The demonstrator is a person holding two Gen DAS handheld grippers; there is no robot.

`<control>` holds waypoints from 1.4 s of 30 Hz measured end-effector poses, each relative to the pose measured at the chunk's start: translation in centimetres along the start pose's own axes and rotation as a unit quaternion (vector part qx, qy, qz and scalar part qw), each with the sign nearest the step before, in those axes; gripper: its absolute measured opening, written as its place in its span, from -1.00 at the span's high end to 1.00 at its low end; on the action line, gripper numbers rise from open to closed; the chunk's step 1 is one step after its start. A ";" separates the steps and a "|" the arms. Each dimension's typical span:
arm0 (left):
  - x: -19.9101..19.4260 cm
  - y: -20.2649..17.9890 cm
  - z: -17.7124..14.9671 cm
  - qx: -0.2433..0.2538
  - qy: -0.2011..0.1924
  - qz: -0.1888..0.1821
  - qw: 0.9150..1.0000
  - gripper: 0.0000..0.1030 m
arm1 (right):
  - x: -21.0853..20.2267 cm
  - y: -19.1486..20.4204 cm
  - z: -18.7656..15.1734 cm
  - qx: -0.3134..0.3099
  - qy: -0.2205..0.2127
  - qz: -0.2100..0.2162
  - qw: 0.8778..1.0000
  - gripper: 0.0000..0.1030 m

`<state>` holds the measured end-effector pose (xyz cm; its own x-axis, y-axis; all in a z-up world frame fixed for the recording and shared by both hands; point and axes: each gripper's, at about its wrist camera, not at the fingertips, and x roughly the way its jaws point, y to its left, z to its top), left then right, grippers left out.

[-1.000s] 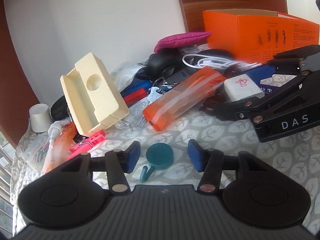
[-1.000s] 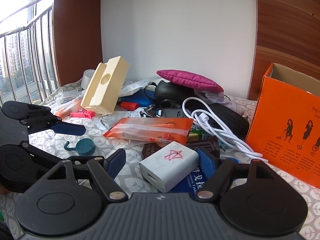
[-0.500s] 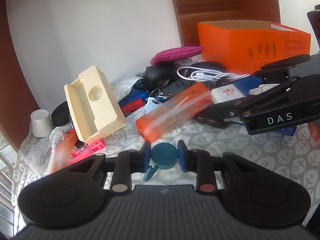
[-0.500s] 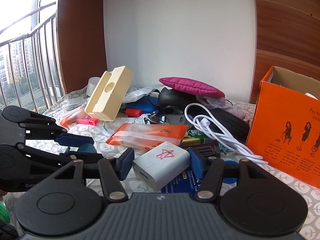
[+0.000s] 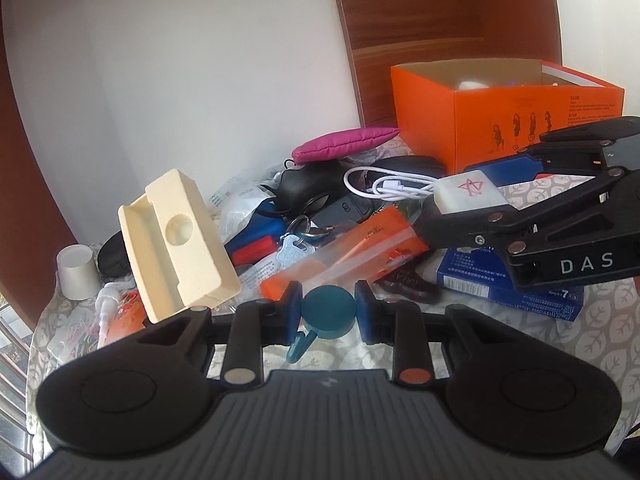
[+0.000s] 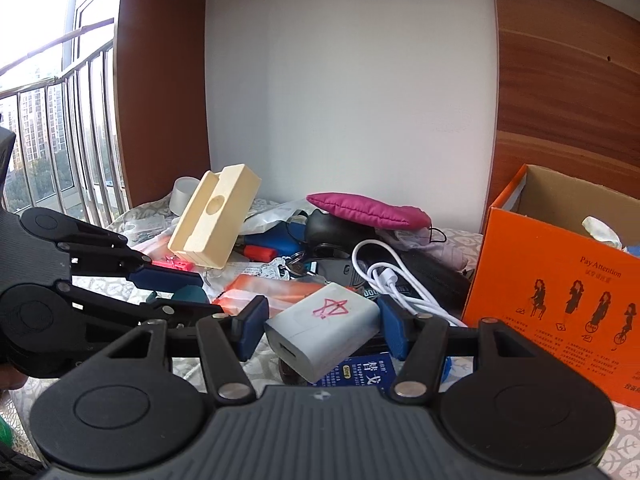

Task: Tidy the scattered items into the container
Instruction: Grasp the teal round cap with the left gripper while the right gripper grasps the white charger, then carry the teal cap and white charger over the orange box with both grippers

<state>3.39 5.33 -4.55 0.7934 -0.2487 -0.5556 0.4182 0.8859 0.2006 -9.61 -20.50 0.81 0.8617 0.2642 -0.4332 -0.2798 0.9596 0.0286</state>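
My left gripper (image 5: 328, 316) is shut on a teal round hook (image 5: 326, 318), its blue pads pressing both sides, lifted off the cloth. My right gripper (image 6: 322, 330) is shut on a white charger block (image 6: 324, 330) marked with a red star, also raised. From the left wrist view the right gripper (image 5: 472, 190) shows at the right with the charger block (image 5: 468, 194) in it. The open orange box (image 5: 500, 112) stands at the back right; in the right wrist view the orange box (image 6: 560, 292) is close at the right, with some things inside.
A pile lies on the leaf-patterned cloth (image 5: 552, 344): a cream holder (image 5: 178, 240), an orange packet (image 5: 348, 252), a white cable (image 6: 392, 280), a magenta pouch (image 6: 368, 210), keys, a blue booklet (image 5: 516, 292), a white cup (image 5: 76, 272). A window railing is at the left.
Both grippers closed on their items, the left on the teal hook and the right on the charger block, then rose slightly from the cloth.
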 end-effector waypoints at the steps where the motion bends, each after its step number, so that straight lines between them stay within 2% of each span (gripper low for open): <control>1: 0.1 -0.1 0.3 0.001 -0.001 -0.001 1.000 0.45 | -0.2 -0.2 0.1 0.000 -0.001 -0.003 1.000 -0.12; 6: 0.5 -1.4 2.9 0.011 -0.022 -0.017 1.000 0.45 | -2.0 -2.0 0.9 0.004 -0.018 -0.026 0.999 -0.12; 15: 2.2 -4.8 9.2 0.049 -0.070 -0.046 0.995 0.45 | -6.2 -6.5 3.0 -0.005 -0.056 -0.093 0.994 -0.12; 27: 6.3 -9.2 16.2 0.062 -0.094 -0.065 0.992 0.45 | -9.7 -13.8 4.4 0.009 -0.083 -0.174 0.981 -0.12; 32: 9.0 -11.1 17.9 0.062 -0.082 -0.071 0.992 0.45 | -10.5 -18.3 4.4 0.038 -0.079 -0.212 0.973 -0.12; 42: 15.1 -13.2 17.7 0.067 -0.005 -0.068 0.995 0.45 | -7.8 -23.5 1.9 0.081 -0.011 -0.220 0.972 -0.12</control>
<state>17.66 -17.08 -1.31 0.7295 -0.3674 -0.5769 0.5765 0.7842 0.2296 -8.91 -44.90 5.23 0.8923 -0.1744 -0.4164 0.1857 0.9825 -0.0135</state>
